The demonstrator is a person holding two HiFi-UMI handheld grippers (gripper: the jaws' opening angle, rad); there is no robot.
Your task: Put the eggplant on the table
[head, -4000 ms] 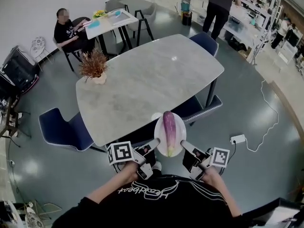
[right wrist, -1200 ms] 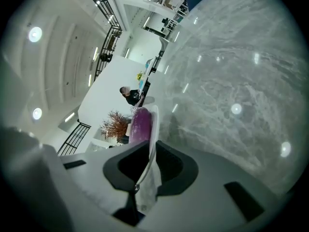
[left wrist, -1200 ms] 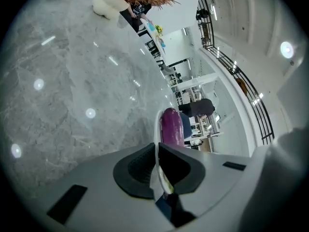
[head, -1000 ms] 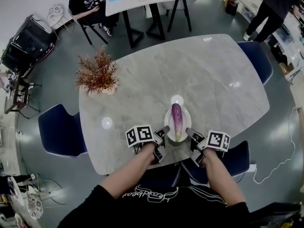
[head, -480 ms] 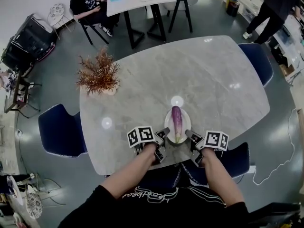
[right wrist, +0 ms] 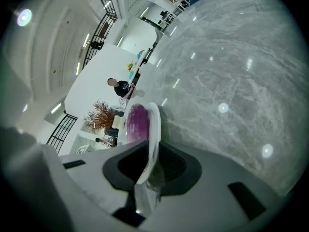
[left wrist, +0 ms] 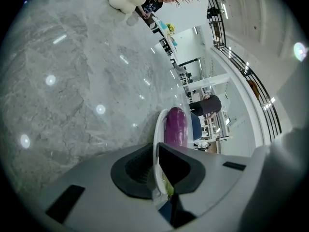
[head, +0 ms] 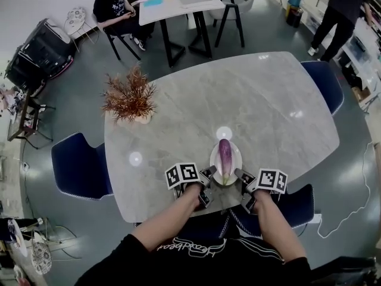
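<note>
Seconds ago the white plate (head: 213, 158) hung beyond the tabletop (head: 268, 112); now it is over the tabletop's near edge, with the eggplant (head: 225, 154) lying on it. The left gripper (head: 208, 173) and right gripper (head: 240, 175) each pinch its rim. Setting it down looks next.

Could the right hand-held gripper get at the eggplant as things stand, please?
Probably not yet: the right hand-held gripper is shut on the rim of the white plate, as is the left hand-held gripper. The eggplant lies uncovered on it, but neither gripper is free.
</note>
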